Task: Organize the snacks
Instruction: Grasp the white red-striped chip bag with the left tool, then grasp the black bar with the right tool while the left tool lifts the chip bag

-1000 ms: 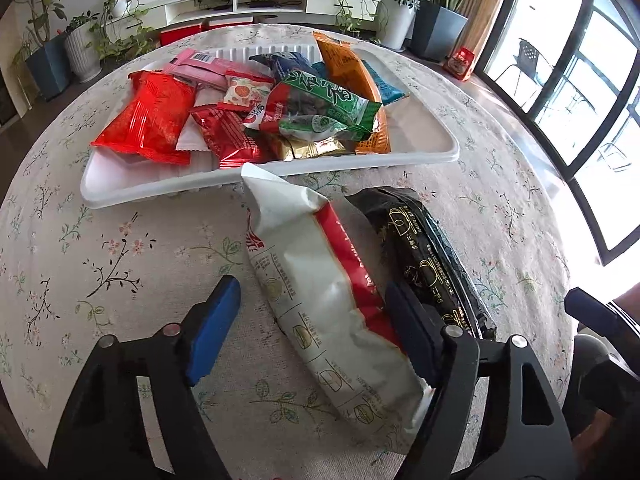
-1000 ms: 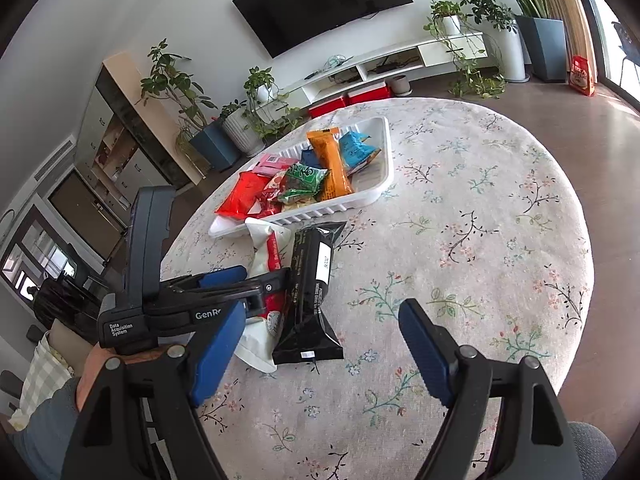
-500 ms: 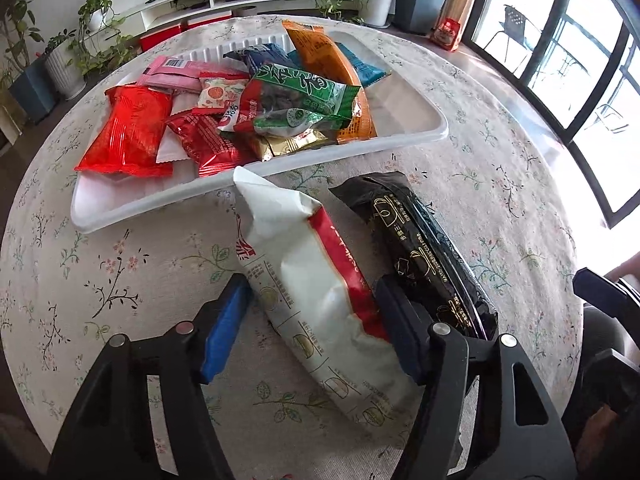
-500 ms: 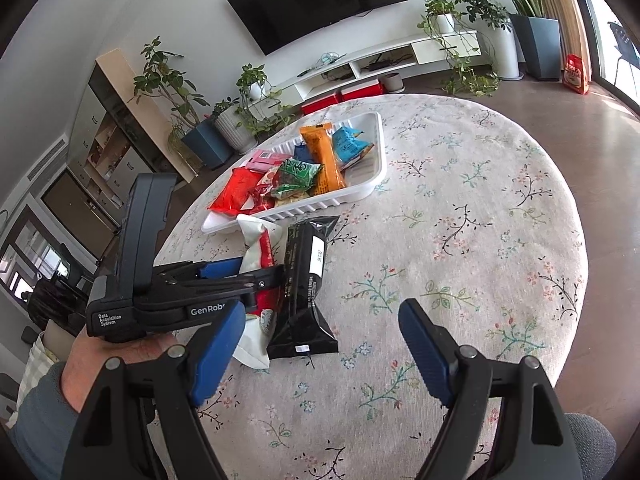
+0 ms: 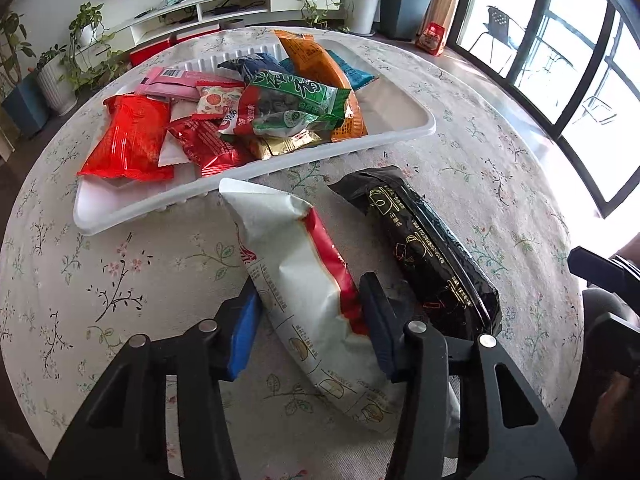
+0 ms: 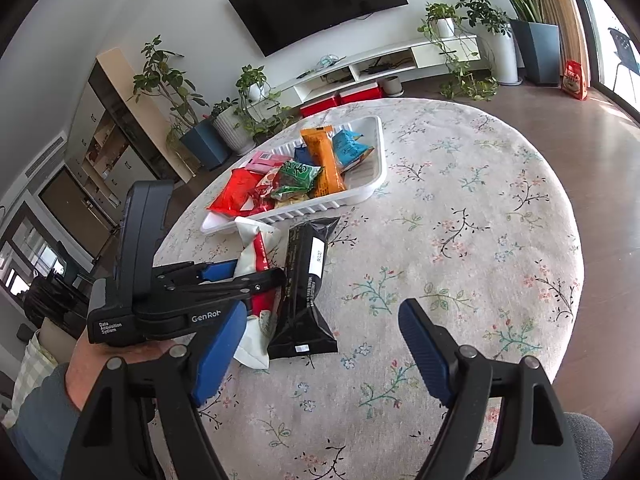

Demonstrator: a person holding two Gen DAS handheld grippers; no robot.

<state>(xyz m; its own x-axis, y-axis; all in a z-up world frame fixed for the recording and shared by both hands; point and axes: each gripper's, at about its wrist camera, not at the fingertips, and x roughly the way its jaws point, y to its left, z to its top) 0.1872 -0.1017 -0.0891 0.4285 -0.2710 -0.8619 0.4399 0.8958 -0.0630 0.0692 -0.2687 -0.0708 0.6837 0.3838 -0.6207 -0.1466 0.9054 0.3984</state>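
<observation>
A white and red snack bag [image 5: 304, 280] lies on the flowered tablecloth, just in front of a white tray [image 5: 392, 136] that holds several snack packs. My left gripper [image 5: 310, 330] has closed on this bag, a blue pad pressing each side. The bag also shows in the right wrist view [image 6: 256, 256], with the left gripper [image 6: 240, 276] around it. A long black snack pack [image 5: 424, 248] lies beside it on the right, also seen from the right wrist [image 6: 306, 280]. My right gripper [image 6: 320, 352] is open and empty, above the cloth near the black pack's near end.
The round table's edge [image 6: 576, 280] curves off to the right. A TV stand [image 6: 384, 64] and potted plants [image 6: 444, 24] stand behind the table. The tray's right end [image 6: 374, 148] has bare floor.
My left gripper moved forward along the white and red bag and its jaws closed in on it. The right gripper stayed open and hardly moved.
</observation>
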